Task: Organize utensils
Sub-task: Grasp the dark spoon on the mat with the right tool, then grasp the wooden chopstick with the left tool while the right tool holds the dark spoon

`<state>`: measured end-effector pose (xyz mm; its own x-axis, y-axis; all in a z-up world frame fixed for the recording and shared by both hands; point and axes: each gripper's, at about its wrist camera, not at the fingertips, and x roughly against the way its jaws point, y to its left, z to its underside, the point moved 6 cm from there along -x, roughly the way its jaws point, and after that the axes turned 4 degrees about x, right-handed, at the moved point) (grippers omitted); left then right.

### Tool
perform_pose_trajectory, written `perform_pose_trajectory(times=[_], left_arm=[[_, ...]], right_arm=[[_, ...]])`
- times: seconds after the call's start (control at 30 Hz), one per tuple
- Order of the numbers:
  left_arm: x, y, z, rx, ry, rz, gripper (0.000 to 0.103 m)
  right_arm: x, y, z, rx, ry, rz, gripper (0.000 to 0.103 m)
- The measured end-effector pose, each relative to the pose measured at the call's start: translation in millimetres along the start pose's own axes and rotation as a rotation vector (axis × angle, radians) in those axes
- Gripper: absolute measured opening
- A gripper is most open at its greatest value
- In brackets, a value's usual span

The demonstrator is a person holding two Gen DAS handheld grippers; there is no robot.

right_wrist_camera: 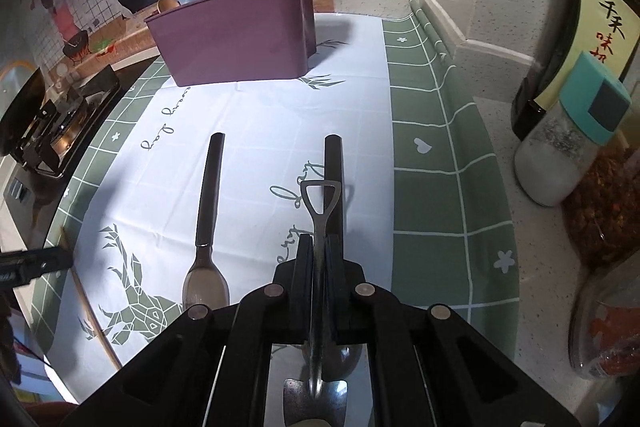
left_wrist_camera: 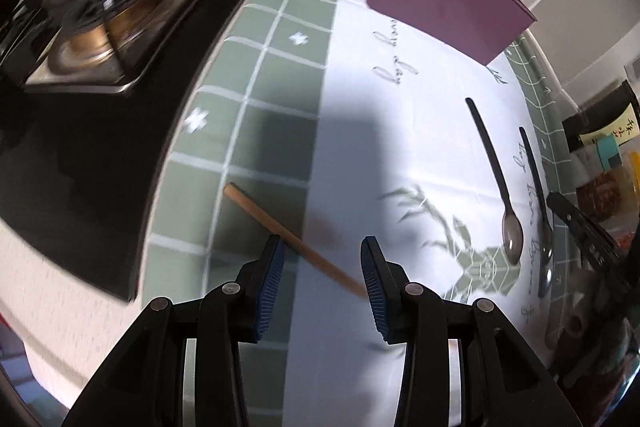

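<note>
My left gripper (left_wrist_camera: 322,261) hangs open over the mat, blue pads wide apart. A thin wooden stick (left_wrist_camera: 280,227) lies slantwise on the mat between them, untouched by either pad. My right gripper (right_wrist_camera: 318,243) is shut on the shaft of a metal shovel-shaped spoon (right_wrist_camera: 320,199), whose bowl hangs under the gripper. Two dark-handled spoons lie side by side on the mat: one (right_wrist_camera: 208,207) to the left, the other (right_wrist_camera: 333,159) directly beneath the held spoon. A purple utensil holder (right_wrist_camera: 240,39) at the back holds a wooden spoon, a blue spoon and white pieces.
A green and white mat (right_wrist_camera: 432,187) covers the counter. A gas stove (left_wrist_camera: 104,23) sits off its left side. A dark bottle (right_wrist_camera: 580,27), a teal-capped shaker (right_wrist_camera: 560,147) and a jar of red flakes (right_wrist_camera: 608,211) stand along the right. A tiled wall is behind.
</note>
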<state>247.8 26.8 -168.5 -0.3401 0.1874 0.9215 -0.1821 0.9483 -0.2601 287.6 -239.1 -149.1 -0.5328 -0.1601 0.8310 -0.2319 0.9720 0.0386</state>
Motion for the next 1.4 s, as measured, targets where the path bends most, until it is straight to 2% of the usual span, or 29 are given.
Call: perform_pose_trajectory(times=[0.2,0.43,0.6,0.83,0.97,1.03,1.07,1.13,1.23,1.3,1.33,1.37,1.4], left_arm=[[-15.2,-32.9,-17.3,-0.055,-0.021,0.029,0.041],[-22.1,-61.4,-12.2,-0.161,-0.011,0.044,0.041],[-23.6,-69.9,-10.1,-0.208,-0.024,0.083,0.041],[-32.1,-82.3,-26.2,-0.225,-0.018,0.171,0.041],[-38.3,-90.0,-34.1,-0.255,-0.006,0.119,0.041],[-39.3,-91.0,-32.1,-0.282,-0.002,0.06,0.034],[-39.9,-90.9,-31.0,-0.293,-0.004,0.028,0.028],[-40.0,-90.5,-28.0,-0.306,-0.009,-0.024,0.024],[-41.1,-92.9,-27.8,-0.276,-0.005,-0.062,0.024],[-42.3,-96.7,-29.4,-0.273,0.0,-0.058,0.023],[-43.2,-99.1,-30.3,-0.279,-0.002,-0.057,0.02],[-44.1,-101.0,-31.7,-0.288,-0.01,-0.058,0.012],[-44.6,-101.7,-33.5,-0.291,-0.016,-0.051,0.01]], right_arm=[[1.0,-1.6,0.3,-0.009,-0.001,-0.002,0.005],[0.3,1.0,0.2,-0.01,0.0,-0.006,0.005],[-2.7,6.5,-0.7,-0.006,0.004,-0.014,0.005],[-6.4,17.9,-4.1,0.014,0.004,-0.025,0.005],[-5.4,18.2,-4.6,0.02,0.001,-0.019,0.005],[-3.2,16.1,-4.7,0.019,-0.005,-0.008,0.005],[-1.7,14.7,-4.8,0.017,-0.011,-0.003,0.005],[1.0,11.9,-5.0,0.01,-0.019,0.0,0.005],[3.5,8.5,-4.1,-0.002,-0.029,0.007,0.005],[3.3,6.8,-3.1,-0.007,-0.03,0.014,0.005],[3.1,6.5,-2.2,-0.007,-0.03,0.015,0.005],[3.0,6.3,-1.3,-0.008,-0.028,0.013,0.006],[3.2,6.1,0.1,-0.01,-0.023,0.008,0.006]])
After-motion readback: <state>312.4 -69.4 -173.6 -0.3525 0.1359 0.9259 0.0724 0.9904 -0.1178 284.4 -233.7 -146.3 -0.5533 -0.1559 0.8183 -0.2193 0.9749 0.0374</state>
